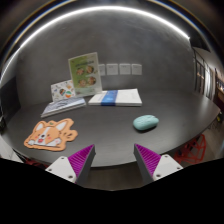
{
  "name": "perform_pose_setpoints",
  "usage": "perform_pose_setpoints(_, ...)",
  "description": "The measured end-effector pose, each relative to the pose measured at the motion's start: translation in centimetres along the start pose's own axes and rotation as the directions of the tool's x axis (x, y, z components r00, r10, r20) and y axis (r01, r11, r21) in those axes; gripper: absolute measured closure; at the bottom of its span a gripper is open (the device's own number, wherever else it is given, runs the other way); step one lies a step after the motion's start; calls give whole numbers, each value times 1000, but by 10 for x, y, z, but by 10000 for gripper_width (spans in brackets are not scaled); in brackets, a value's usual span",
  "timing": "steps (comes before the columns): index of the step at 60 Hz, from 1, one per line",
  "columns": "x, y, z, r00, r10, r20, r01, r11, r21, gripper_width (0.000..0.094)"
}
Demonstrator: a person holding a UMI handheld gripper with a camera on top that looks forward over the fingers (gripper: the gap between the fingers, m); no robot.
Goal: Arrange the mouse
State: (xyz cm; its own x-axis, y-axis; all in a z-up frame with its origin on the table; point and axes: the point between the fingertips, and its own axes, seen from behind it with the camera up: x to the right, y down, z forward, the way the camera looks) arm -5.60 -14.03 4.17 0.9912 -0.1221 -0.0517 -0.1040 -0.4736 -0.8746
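the claw [113, 160] hangs with its two fingers apart and nothing between them, the purple pads [82, 158] facing each other over bare table. the mouse [146, 123], a pale teal one, sits ahead of the claw and a little off to the right, well clear of the right finger, resting on the grey table [110, 135].

the main risk, as i judge it, is the approach angle: the mouse is not lined up with the gap, so a straight push forward would miss it or catch it with one finger only and shove it sideways. its rounded, smooth shell looks likely to slip out if the pads close too high or off centre. a nudge could also send it skating across the slick surface toward the table's right edge.

ahead and to the left of the claw lies a flat orange mat shaped like a corgi [50, 132], which may be where the mouse belongs, though i cannot tell. further ahead are a blue and white book [116, 97], some papers [62, 104] and an upright printed card [85, 74]. beyond the table is a plain wall with small white sheets [118, 69] pinned on it, and a long strip light [100, 14] overhead.
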Motion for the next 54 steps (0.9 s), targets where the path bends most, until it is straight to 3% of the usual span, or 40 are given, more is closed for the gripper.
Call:
perform_pose_setpoints(7, 7, 1, 14, 1000, -1, -25, 1, 1000, -17, 122)
perform_pose_setpoints(14, -19, 6, 34, 1000, 10, 21, -9, 998, -66, 121)
perform_pose_setpoints(25, -86, -11, 50, 998, -23, 51, 25, 999, -40, 137)
perform_pose_setpoints(45, -205, -7, 9, 991, -73, 113, 88, 988, -128, 120)
perform_pose_setpoints(49, -223, -6, 5, 991, -76, 107, 90, 987, -136, 155)
perform_pose_setpoints(50, -238, -3, -3, 992, -72, 105, 87, 987, -139, 125)
perform_pose_setpoints(54, -234, -6, -2, 996, -55, 74, 64, 990, -128, 281)
